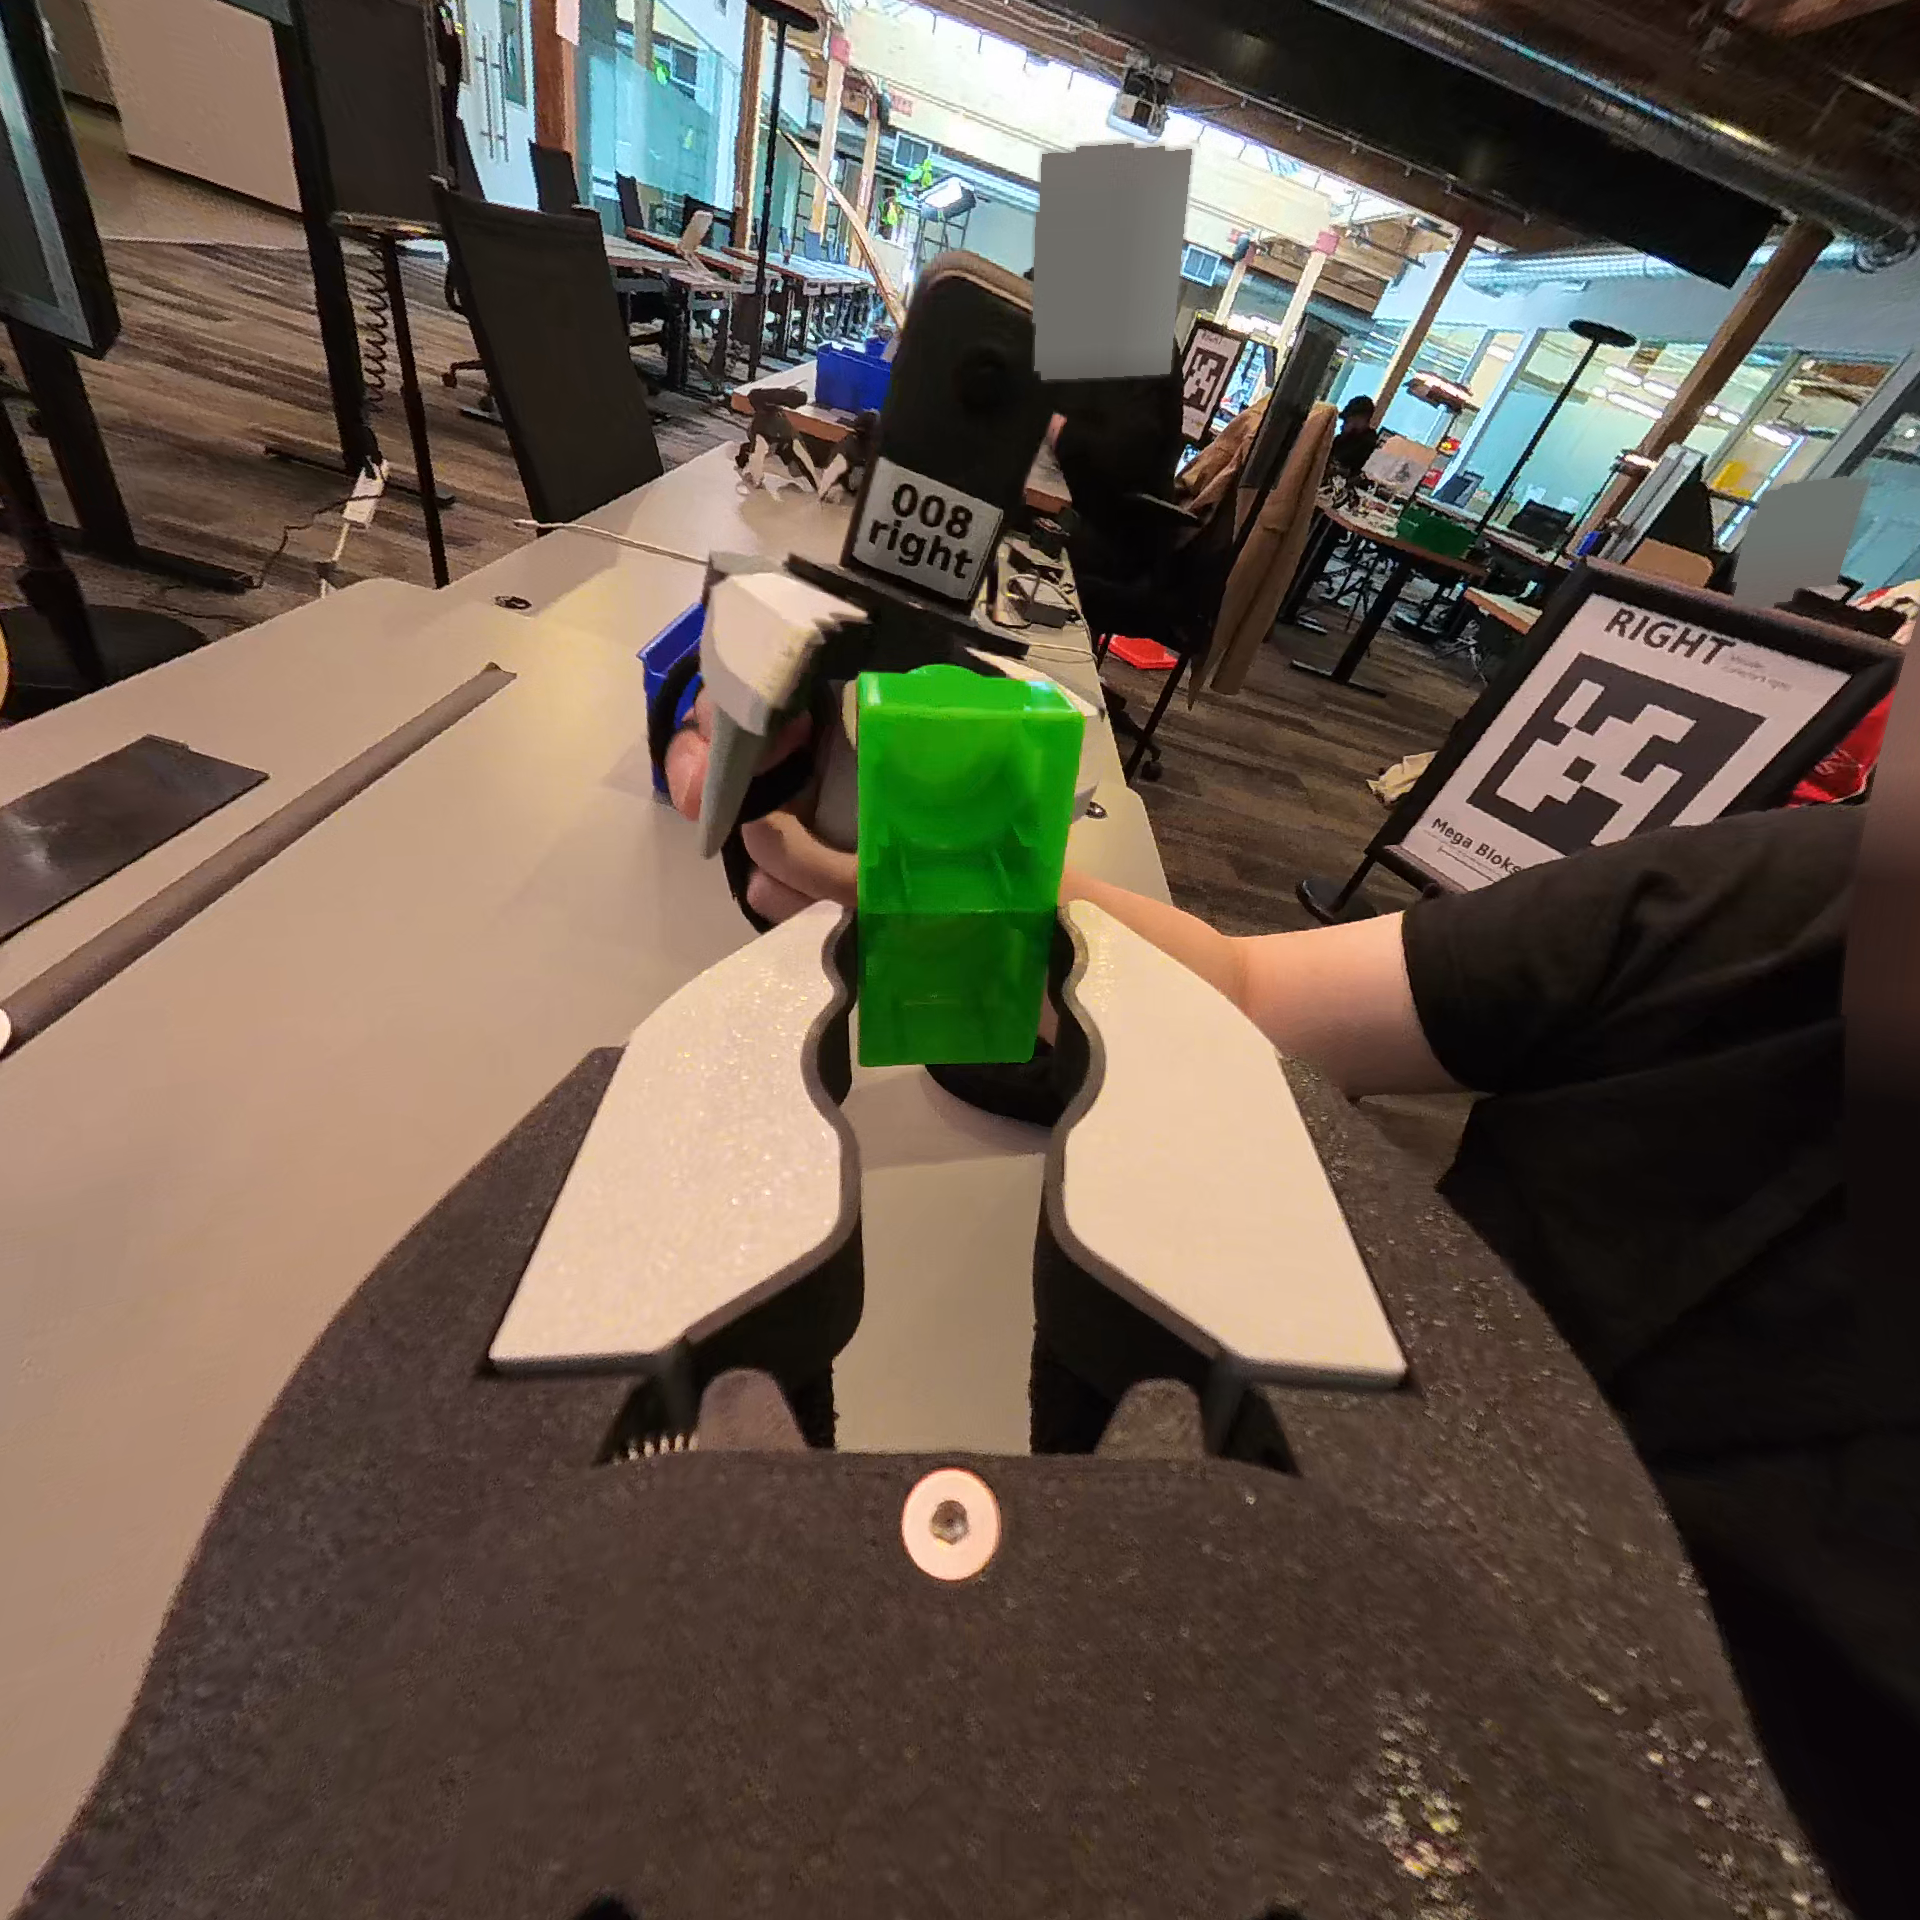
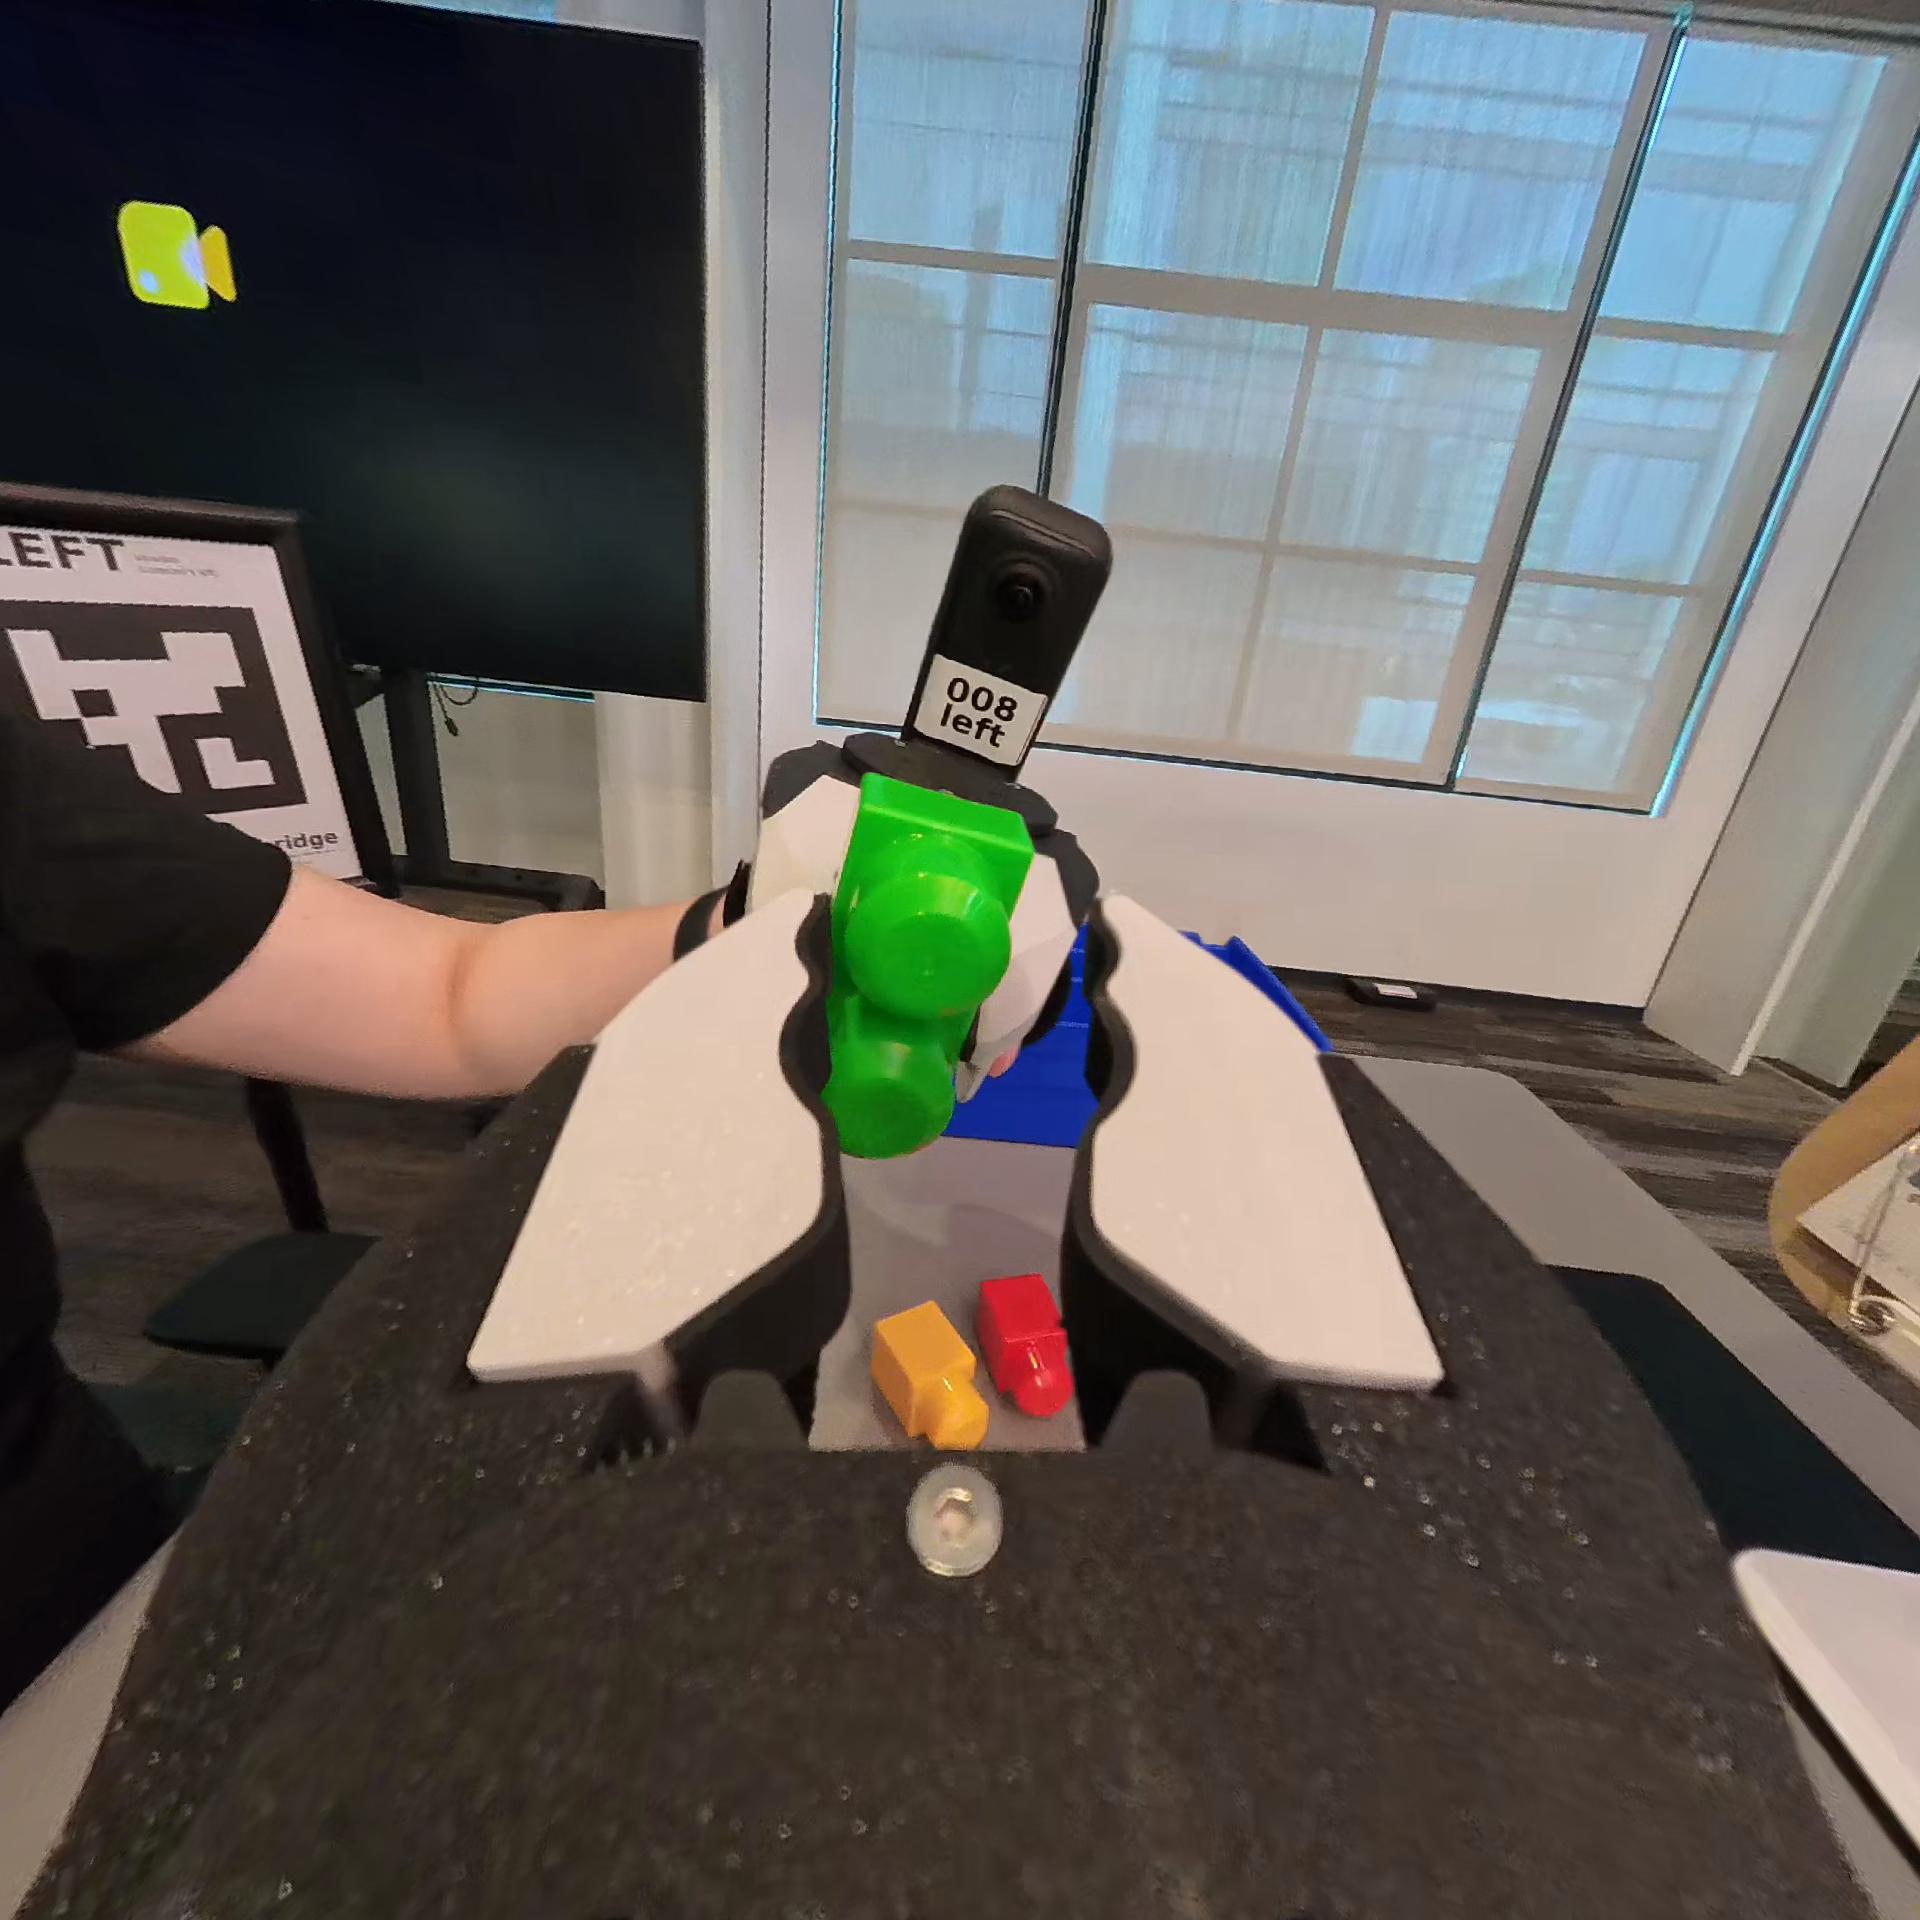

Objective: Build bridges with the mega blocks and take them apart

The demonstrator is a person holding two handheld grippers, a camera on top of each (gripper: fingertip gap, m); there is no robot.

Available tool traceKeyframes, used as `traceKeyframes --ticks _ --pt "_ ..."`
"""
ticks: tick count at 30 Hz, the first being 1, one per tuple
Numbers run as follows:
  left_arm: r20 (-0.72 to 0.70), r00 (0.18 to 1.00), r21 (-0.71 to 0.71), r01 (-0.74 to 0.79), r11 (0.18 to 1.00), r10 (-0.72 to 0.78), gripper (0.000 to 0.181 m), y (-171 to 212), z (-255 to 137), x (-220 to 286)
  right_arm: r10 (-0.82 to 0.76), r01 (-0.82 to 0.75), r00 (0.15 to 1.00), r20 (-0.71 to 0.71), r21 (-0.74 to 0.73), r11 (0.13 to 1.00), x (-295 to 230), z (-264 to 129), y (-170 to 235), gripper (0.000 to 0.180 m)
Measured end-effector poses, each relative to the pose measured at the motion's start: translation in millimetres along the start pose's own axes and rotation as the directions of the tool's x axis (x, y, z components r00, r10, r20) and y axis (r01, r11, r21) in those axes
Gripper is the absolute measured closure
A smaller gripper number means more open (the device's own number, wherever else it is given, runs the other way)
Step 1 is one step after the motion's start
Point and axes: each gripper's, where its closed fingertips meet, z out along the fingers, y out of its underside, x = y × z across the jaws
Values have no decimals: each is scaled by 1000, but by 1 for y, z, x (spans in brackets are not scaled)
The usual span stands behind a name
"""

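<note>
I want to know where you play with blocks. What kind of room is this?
Probably a big open office or lab: rows of desks, office chairs, and a large dark screen by tall windows.

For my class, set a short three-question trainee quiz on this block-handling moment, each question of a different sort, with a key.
1. True or false: the green block is lying on the table.
2. Multiple choice: which loose blocks lie on the table below the right gripper? A) yellow block and red block B) two blue blocks C) none
3. Fill in: the left gripper grips the green block by its ____ end in the left wrist view.

Key: 1 false, it is held in the air between the grippers; 2 A; 3 lower.
</note>
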Motion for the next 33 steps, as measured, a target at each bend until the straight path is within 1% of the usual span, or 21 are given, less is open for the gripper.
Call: traceKeyframes --ticks 2,4,6,7,9,11,12,13,14,16,18,20,21,23,24,25,26,29,33 --pt "0 1000 -13 3 1000 -3 146 2 1 0 15 -15 999 32 -12 1000 -4 1 1 147" --pt "-8 999 -18 33 999 -33 145 3 0 -1 32 -30 999 39 -31 999 -4 0 2 149" --pt "11 998 -52 63 997 -62 134 9 -2 -6 48 -48 999 25 -19 999 0 -4 -1 151" --pt "38 997 -78 67 995 -64 132 14 -6 -10 70 -70 997 13 -19 997 5 -7 -1 151" --pt "138 990 -128 59 990 -41 133 29 -20 -24 117 -119 992 -36 -69 990 18 -18 5 151" --pt "320 947 -224 75 972 1 134 55 -45 -49 154 -179 981 -117 -238 955 35 -37 32 151" --pt "410 911 -298 89 950 43 134 73 -62 -62 151 -214 969 -198 -356 909 47 -51 53 151" --pt "482 872 -371 111 922 89 135 92 -78 -71 107 -243 950 -295 -476 845 62 -71 77 151" --pt "540 832 -435 145 889 129 137 111 -95 -78 57 -277 929 -365 -585 762 73 -92 100 151" --pt "613 769 -526 226 820 182 140 146 -123 -84 -27 -366 885 -465 -729 578 90 -135 143 151" --pt "645 736 -562 272 781 207 141 170 -138 -87 -80 -449 853 -515 -804 391 96 -172 177 151" --pt "679 692 -578 296 760 247 141 183 -152 -98 -103 -497 838 -535 -828 258 96 -194 201 151" --pt "684 680 -589 300 750 265 141 188 -156 -104 -108 -508 837 -537 -835 214 95 -200 209 151" --pt "678 684 -606 312 732 270 143 198 -161 -115 -111 -516 837 -535 -841 161 94 -205 221 151" --pt "666 703 -604 314 733 248 144 202 -158 -118 -117 -517 837 -534 -843 147 94 -206 224 151" --pt "653 726 -593 314 741 215 145 204 -154 -121 -124 -517 838 -532 -845 137 94 -207 226 151" --pt "648 739 -574 317 755 183 150 204 -151 -125 -123 -514 841 -527 -849 126 93 -207 227 151" --pt "650 754 -516 345 784 97 154 201 -146 -135 -115 -497 856 -505 -863 90 88 -207 233 150" --pt "605 795 -430 378 820 -49 158 193 -135 -131 -79 -487 866 -494 -868 95 82 -203 233 150"
